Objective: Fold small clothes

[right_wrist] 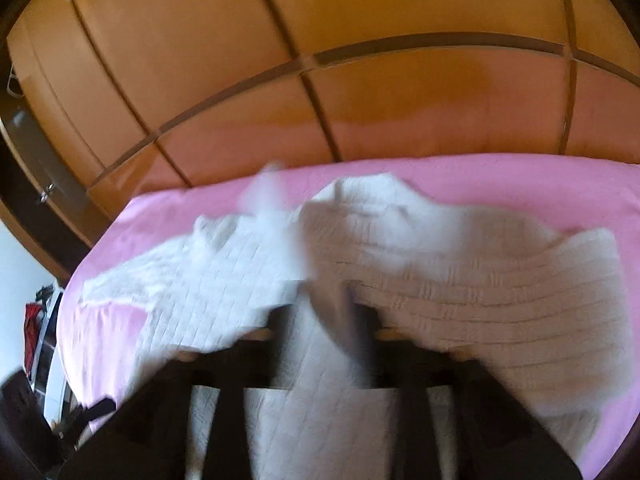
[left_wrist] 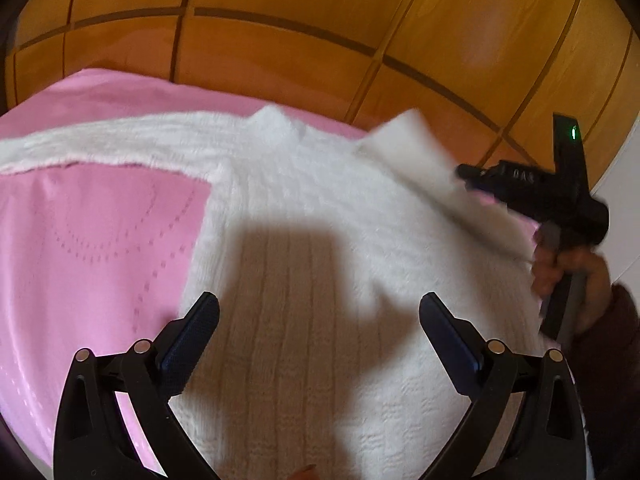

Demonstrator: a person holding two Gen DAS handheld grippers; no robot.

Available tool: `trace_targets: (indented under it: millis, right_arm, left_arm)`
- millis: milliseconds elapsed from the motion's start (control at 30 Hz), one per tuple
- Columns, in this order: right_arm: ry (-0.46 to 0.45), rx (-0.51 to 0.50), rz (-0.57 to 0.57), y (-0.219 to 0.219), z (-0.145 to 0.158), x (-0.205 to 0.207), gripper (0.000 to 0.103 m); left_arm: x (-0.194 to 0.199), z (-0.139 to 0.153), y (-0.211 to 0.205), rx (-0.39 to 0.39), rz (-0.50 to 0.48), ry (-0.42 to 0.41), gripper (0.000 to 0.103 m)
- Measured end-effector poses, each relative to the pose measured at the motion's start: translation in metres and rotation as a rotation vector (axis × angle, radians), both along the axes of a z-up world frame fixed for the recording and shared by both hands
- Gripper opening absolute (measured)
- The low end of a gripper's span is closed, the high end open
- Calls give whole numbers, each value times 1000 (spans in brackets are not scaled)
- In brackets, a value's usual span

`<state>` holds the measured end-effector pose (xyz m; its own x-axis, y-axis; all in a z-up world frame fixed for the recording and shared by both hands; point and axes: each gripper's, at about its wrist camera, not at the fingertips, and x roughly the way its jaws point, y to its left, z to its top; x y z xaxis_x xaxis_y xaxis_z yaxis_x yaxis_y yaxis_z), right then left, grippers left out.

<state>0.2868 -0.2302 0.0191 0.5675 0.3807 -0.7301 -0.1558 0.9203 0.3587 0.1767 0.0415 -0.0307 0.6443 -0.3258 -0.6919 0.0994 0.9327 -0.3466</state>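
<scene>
Left wrist view shows a white knitted sweater [left_wrist: 320, 240] spread on a pink bedspread [left_wrist: 100, 240], with the left tongs [left_wrist: 319, 320] hovering above its body, released and with nothing between the dark textured pads [left_wrist: 192, 340]. At the right edge a hand [left_wrist: 568, 272] carries the right tongs [right_wrist: 326, 316]; only their black body shows from this side. A sleeve [left_wrist: 420, 152] is lifted and streaked with motion blur on that side, so the step in hand looks like the first sleeve fold, the right sleeve being thrown in across the chest.

Right wrist view is badly smeared. The tongs there seem to stand parted with a strip of white knit lying between them, probably no longer pinched, though the blur keeps that from being certain. The other sleeve [left_wrist: 100, 144] lies stretched out flat to the far left.

Next, I judge, the folded sleeve needs laying flat, then the left tongs must reach that far sleeve, pinch near the cuff and carry it across.

The knit is soft and fuzzy, with vertical ribs down the body and a raised collar [left_wrist: 276, 120]; it will sag and drape. The bedspread is smooth with stitched dotted curves. Behind stands a glossy orange-brown panelled wardrobe [left_wrist: 320, 40].
</scene>
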Motion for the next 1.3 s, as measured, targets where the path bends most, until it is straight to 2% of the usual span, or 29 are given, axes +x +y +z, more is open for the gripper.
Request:
trace_targets:
  millis: [67, 133, 200, 267, 333, 433, 567, 633, 700, 733, 833, 900, 967, 1033, 1167, 1233, 1300]
  right_arm:
    - [-19, -5, -1, 1, 1, -17, 62]
    - [-20, -7, 4, -7, 1, -32, 63]
    - [-28, -24, 8, -19, 0, -54, 69]
    - [-26, -27, 2, -36, -2, -76, 72]
    - [-11, -26, -19, -54, -6, -97, 73]
    - [10, 10, -91, -87, -6, -114, 75]
    - [21, 90, -239, -137, -9, -134, 78]
    - [34, 113, -292, -154, -12, -136, 79]
    - [39, 114, -335, -166, -12, -136, 79]
    - [38, 116, -353, -171, -11, -136, 79]
    - [4, 135, -386, -183, -2, -135, 79]
    - [-22, 140, -393, -186, 6, -132, 79]
    - [-43, 143, -382, -183, 12, -123, 78]
    - [-52, 140, -366, -176, 13, -113, 77]
    - [-27, 99, -303, -142, 6, -71, 72]
    - [1, 18, -280, -122, -4, -53, 68]
    - [69, -110, -284, -103, -25, -34, 66]
  left_arm:
    - [9, 3, 2, -27, 6, 8, 99]
    - [22, 4, 4, -101, 12, 41, 99]
    - [34, 3, 4, -177, 21, 75, 89]
    - [54, -1, -3, -244, 0, 127, 79]
    - [78, -7, -13, -269, -10, 159, 67]
    - [108, -12, -29, -290, -21, 176, 67]
    - [151, -35, -57, -314, -27, 271, 67]
    - [162, -44, -69, -307, -32, 294, 67]
    - [170, -43, -79, -271, -49, 269, 22]
    - [171, -36, -81, -250, -68, 247, 5]
    - [161, -10, -62, -289, -42, 144, 5]
    - [152, 9, -40, -293, -11, 75, 5]
    - [146, 17, -22, -266, 9, 47, 5]
    - [146, 16, -16, -215, 7, 46, 5]
    - [150, -8, -19, -137, 11, 90, 5]
    - [154, -21, -24, -90, 22, 113, 5]
    - [155, -35, -23, -46, 39, 143, 5]
